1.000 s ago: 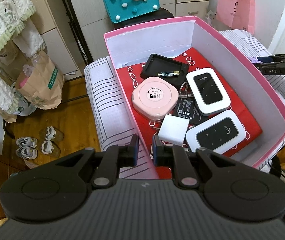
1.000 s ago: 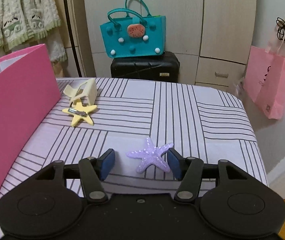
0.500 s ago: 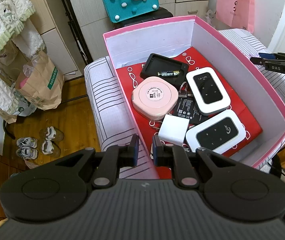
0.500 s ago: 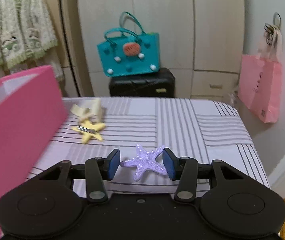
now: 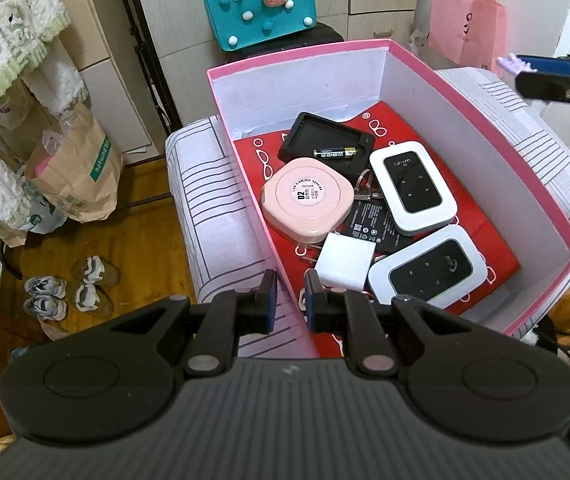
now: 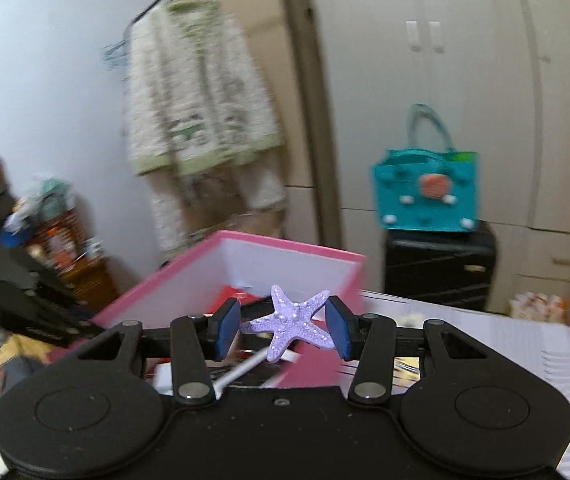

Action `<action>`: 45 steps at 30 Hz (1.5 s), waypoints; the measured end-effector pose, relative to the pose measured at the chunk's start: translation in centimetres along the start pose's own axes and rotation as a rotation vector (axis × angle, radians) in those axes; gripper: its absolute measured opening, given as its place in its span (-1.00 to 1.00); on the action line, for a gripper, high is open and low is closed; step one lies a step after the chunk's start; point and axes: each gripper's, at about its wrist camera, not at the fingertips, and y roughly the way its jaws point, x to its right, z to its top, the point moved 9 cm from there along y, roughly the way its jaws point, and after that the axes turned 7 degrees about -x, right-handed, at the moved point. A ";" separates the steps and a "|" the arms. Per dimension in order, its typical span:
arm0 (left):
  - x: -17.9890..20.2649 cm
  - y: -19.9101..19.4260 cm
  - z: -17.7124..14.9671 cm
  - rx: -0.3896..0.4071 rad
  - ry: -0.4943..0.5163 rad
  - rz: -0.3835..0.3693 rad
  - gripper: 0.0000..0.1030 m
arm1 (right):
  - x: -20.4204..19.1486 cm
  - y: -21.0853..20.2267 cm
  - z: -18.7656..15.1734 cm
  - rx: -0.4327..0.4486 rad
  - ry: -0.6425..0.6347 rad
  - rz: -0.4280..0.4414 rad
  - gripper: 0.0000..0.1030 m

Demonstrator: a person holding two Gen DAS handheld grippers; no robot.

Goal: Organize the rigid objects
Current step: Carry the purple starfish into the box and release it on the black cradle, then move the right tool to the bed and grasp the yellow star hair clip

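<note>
My right gripper [image 6: 283, 330] is shut on a purple starfish clip [image 6: 291, 322] and holds it in the air near the pink box [image 6: 269, 240]. It also shows in the left wrist view [image 5: 541, 76], with the starfish clip [image 5: 513, 64] at its tip, above the box's right wall. My left gripper [image 5: 289, 306] is shut on the near left wall of the pink box [image 5: 245, 176]. Inside lie a pink round case [image 5: 307, 204], two white routers [image 5: 413, 186], a white charger [image 5: 345, 260], a black tray [image 5: 325, 144] and a battery [image 5: 335, 153].
The box sits on a striped cloth surface [image 5: 213, 216]. A teal bag [image 5: 259, 8] on a black suitcase stands behind it. A pink bag [image 5: 467, 24] hangs at the right. Paper bags [image 5: 81, 172] and shoes [image 5: 65, 288] lie on the wooden floor at the left.
My right gripper closed on the purple starfish clip, lifted it off the striped cloth and swung left toward the pink box. My left gripper has stayed on the box wall.
</note>
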 end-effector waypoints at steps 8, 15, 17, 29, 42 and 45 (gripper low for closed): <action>-0.1 0.2 0.2 -0.003 -0.013 -0.014 -0.76 | -4.2 6.8 2.0 -0.151 -0.172 0.054 0.02; -0.3 0.1 0.1 0.002 -0.013 -0.028 -0.76 | -4.5 13.1 2.6 -0.354 -0.165 0.021 0.03; -0.3 0.1 0.1 0.002 -0.014 -0.033 -0.75 | -4.5 14.4 2.3 -0.403 -0.201 -0.006 0.03; -0.5 0.2 0.0 0.009 -0.008 -0.054 -0.71 | -3.7 15.3 3.1 -0.389 -0.247 -0.046 0.04; -0.9 0.3 0.0 0.006 -0.028 -0.079 -0.69 | 5.4 4.4 2.5 -0.250 0.058 -0.102 0.06; -0.9 0.4 0.0 0.005 -0.024 -0.069 -0.70 | 7.2 3.8 0.3 -0.264 0.113 -0.102 0.06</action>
